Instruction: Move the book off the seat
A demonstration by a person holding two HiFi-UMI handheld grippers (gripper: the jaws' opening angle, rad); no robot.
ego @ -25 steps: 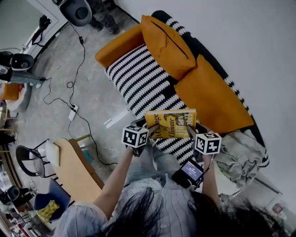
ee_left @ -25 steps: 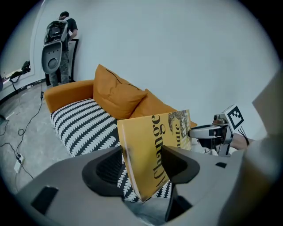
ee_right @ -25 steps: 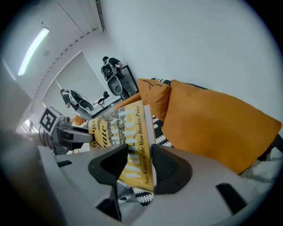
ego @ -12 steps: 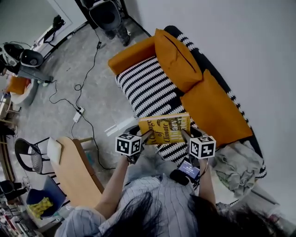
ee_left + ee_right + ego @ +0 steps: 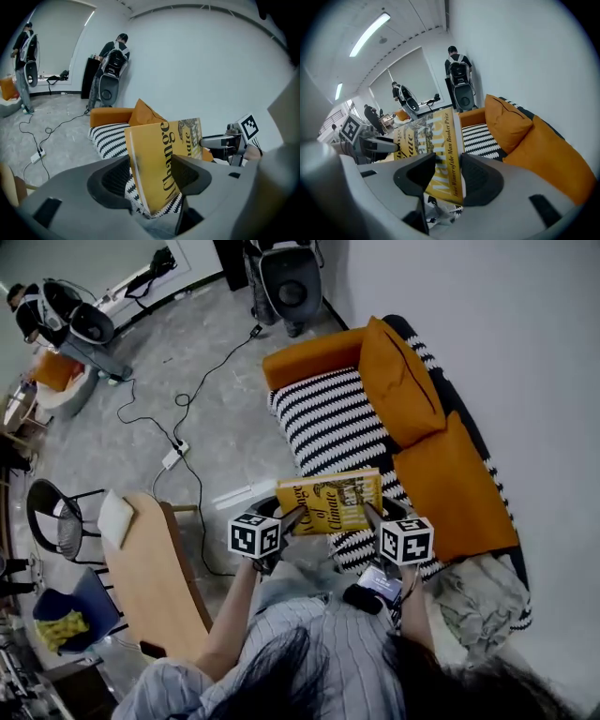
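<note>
A yellow book (image 5: 330, 502) with black lettering hangs in the air above the front of the striped sofa seat (image 5: 342, 423), lifted clear of it. My left gripper (image 5: 292, 517) is shut on the book's left end, and the book (image 5: 161, 161) stands on edge between its jaws in the left gripper view. My right gripper (image 5: 368, 514) is shut on the right end; in the right gripper view the book (image 5: 432, 152) fills the gap between the jaws. The left gripper (image 5: 396, 146) is visible beyond the book in the right gripper view.
Orange cushions (image 5: 427, 423) lean on the sofa back, and a crumpled grey cloth (image 5: 478, 601) lies at its right end. A wooden table (image 5: 155, 577) stands to the left of me. Cables (image 5: 187, 418) run across the grey floor. People with equipment stand at the far wall (image 5: 112, 65).
Both grippers have come up and back toward me with the book, which has left the seat. The view has swung, so the sofa sits further right and more floor shows.
</note>
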